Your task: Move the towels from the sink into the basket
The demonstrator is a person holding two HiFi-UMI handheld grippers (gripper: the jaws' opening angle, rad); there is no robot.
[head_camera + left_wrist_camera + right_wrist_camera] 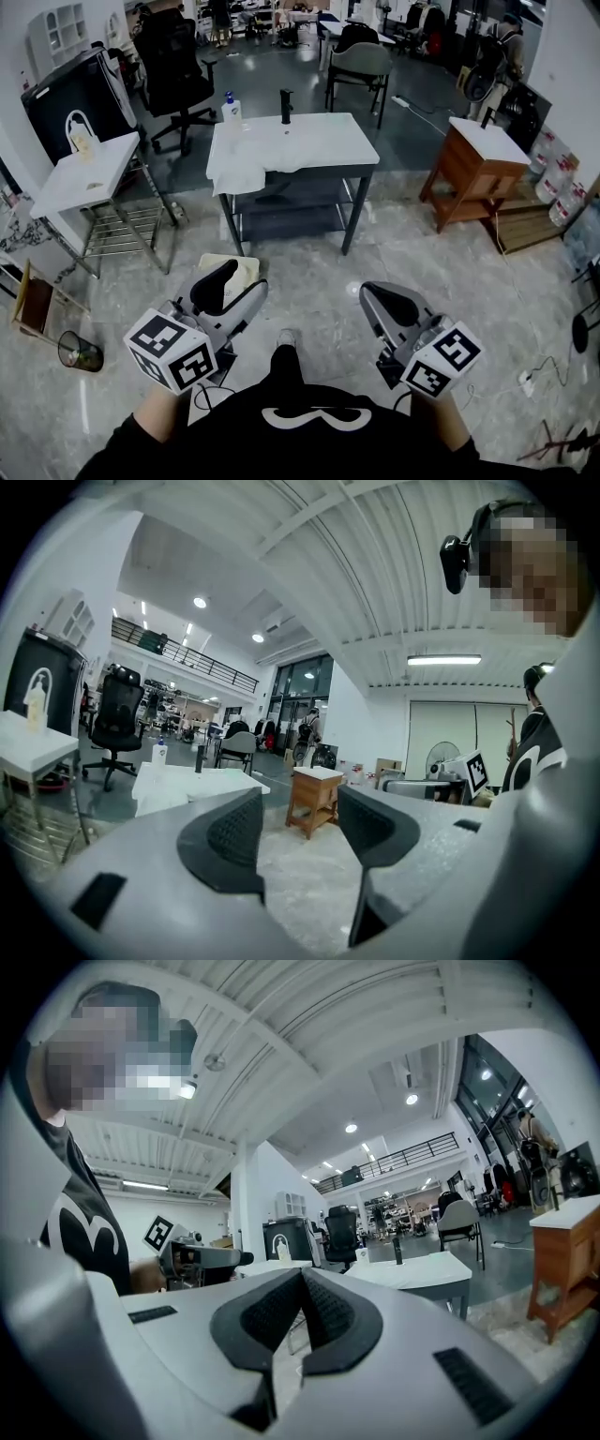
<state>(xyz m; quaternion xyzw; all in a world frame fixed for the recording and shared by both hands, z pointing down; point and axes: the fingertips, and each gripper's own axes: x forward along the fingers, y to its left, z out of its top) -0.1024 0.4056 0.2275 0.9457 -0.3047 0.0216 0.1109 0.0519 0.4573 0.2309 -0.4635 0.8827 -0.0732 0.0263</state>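
White towels (240, 172) lie crumpled on the left of the white sink table (323, 141) and hang over its front edge, beside the black faucet (286, 105). A pale basket (247, 270) stands on the floor in front of the table, partly hidden by my left gripper (242, 281). That gripper (300, 827) is held low and is open, with nothing between its jaws. My right gripper (371, 294) hangs beside it, well short of the table. Its jaws (302, 1283) are shut and empty. The sink table (202, 782) shows far off in both gripper views.
A soap bottle (232, 108) stands by the faucet. A white side table (89, 173) with a wire shelf is at the left, a wooden cabinet (473, 169) at the right, a black bin (80, 352) on the floor. Office chairs (178, 66) stand behind.
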